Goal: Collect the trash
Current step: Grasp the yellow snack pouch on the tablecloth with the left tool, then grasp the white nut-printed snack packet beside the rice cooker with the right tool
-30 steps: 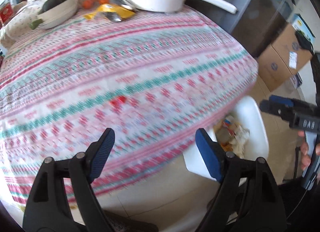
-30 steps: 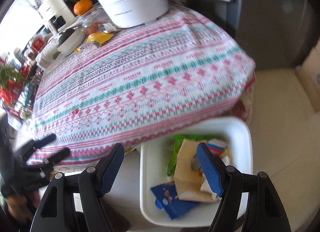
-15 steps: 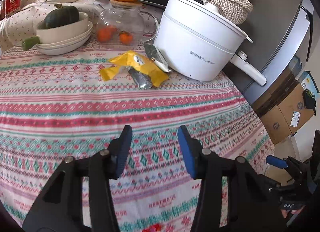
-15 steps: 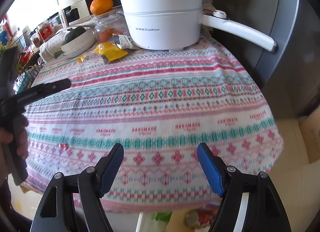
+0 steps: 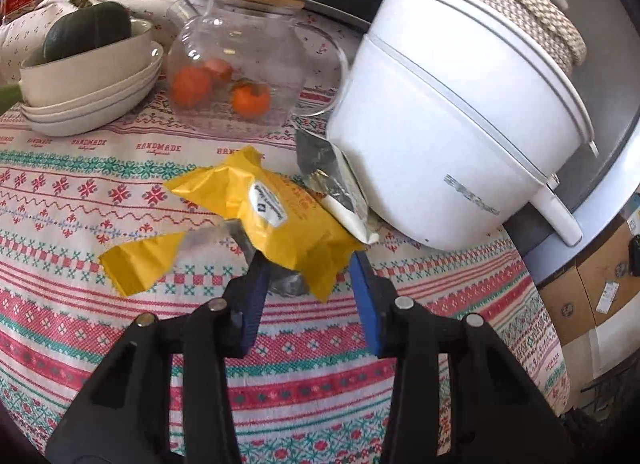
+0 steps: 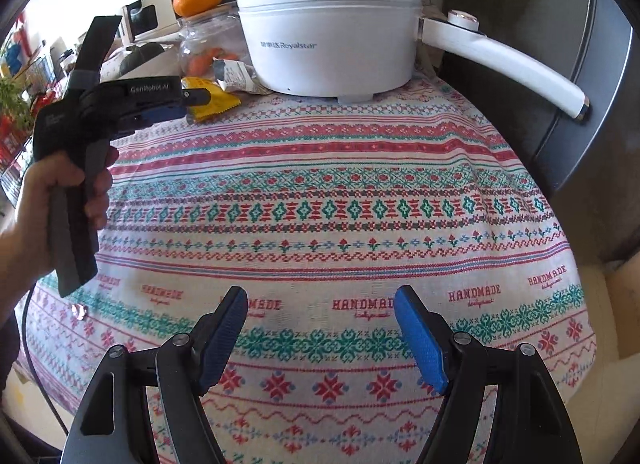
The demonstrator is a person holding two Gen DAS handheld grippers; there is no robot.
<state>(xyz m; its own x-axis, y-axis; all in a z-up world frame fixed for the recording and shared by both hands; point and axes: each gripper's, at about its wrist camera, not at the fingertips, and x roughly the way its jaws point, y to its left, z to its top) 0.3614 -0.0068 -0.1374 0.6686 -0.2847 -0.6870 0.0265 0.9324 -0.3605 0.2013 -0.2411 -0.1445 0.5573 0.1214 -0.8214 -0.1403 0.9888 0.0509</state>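
Observation:
A crumpled yellow wrapper [image 5: 280, 220] lies on the patterned tablecloth [image 5: 72, 200], next to a silver-and-white wrapper [image 5: 332, 180] leaning on the white pot. A torn yellow piece [image 5: 136, 260] lies to its left. My left gripper [image 5: 308, 268] straddles the yellow wrapper's near end. Its jaws are closing, with the wrapper between the blue pads and no clear squeeze. The right wrist view shows a hand holding that left gripper [image 6: 192, 104] at the yellow wrapper [image 6: 216, 104]. My right gripper [image 6: 320, 316] hovers open and empty over the table's near part. A small pink scrap [image 6: 80, 310] lies at the left edge.
A white electric pot [image 5: 448, 136] with a long handle [image 6: 508, 64] stands at the back right. A glass teapot [image 5: 240, 64] holding oranges and stacked bowls [image 5: 88, 80] sit behind the wrappers. Cardboard boxes [image 5: 592, 288] stand on the floor past the table's right edge.
My left gripper travelled from the table's edge by the white bin across to the yellow wrapper, and its jaws narrowed. My right gripper left the bin and now hangs over the table.

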